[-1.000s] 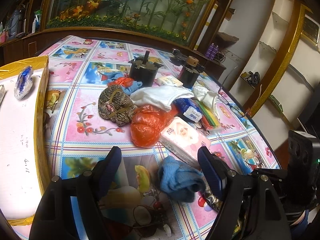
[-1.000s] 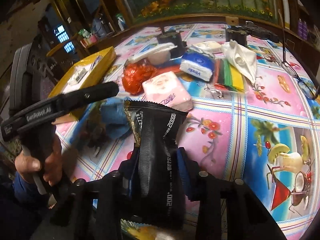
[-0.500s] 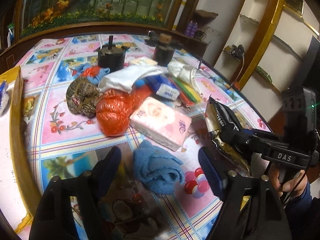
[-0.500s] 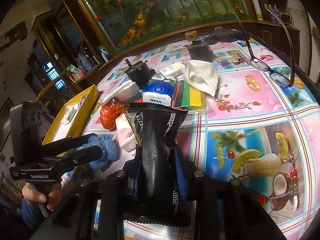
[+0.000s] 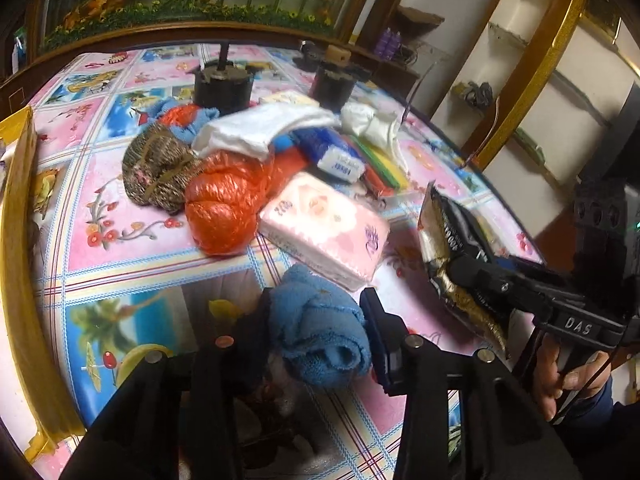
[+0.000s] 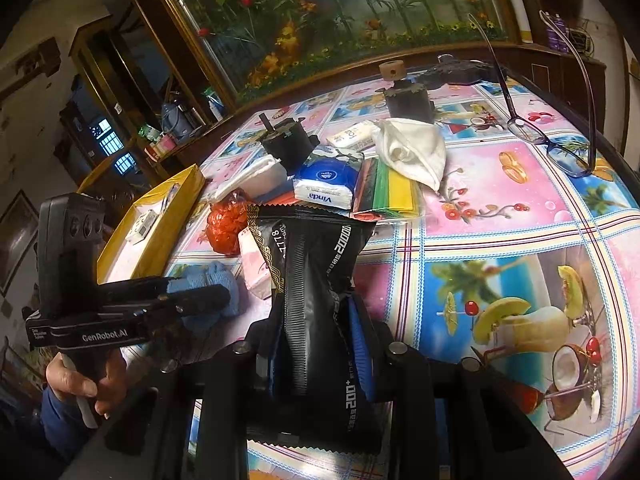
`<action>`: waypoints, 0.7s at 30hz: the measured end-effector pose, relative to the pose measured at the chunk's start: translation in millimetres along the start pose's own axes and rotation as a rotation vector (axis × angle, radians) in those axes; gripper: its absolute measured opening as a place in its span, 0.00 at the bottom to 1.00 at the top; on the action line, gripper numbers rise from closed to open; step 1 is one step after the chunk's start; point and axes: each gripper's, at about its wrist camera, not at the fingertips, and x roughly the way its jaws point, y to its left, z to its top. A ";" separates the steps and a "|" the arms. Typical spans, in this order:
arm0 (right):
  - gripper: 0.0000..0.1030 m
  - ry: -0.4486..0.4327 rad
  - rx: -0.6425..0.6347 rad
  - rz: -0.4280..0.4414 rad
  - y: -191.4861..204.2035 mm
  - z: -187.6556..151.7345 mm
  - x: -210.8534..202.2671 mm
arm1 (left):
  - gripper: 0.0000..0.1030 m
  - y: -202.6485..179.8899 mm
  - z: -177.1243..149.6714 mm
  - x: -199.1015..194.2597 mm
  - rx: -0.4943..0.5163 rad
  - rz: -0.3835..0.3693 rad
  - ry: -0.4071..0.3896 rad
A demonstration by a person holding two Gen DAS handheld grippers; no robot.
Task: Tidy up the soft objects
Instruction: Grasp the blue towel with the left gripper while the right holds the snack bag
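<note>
blue towel (image 5: pixel 320 332) is pinched in the left tool (image 5: pixel 316 328), lying on the desk (image 5: pixel 120 240) just before the pink tissue pack (image 5: pixel 324 228); black pouch (image 6: pixel 316 292) is clamped upright in the right tool (image 6: pixel 320 344), right of that pack.

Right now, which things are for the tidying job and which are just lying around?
For the job:
blue towel in the left claw
black packet in the right claw
pink tissue pack
orange bag
white cloth

Just lying about:
glasses
black motors
yellow box
</note>
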 end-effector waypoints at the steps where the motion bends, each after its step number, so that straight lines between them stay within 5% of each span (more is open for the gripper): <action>1: 0.31 -0.005 0.000 0.001 0.0 -0.1 -0.7 | 0.40 0.7 -0.5 -5.1 -0.003 -0.002 -0.030; 6: 0.31 -0.017 0.001 -0.008 1.7 -0.1 -2.4 | 0.40 -6.2 -2.3 -19.1 0.028 0.007 -0.120; 21: 0.31 -0.011 -0.020 0.019 19.2 6.5 1.6 | 0.40 -2.3 -2.5 -25.4 0.011 0.004 -0.156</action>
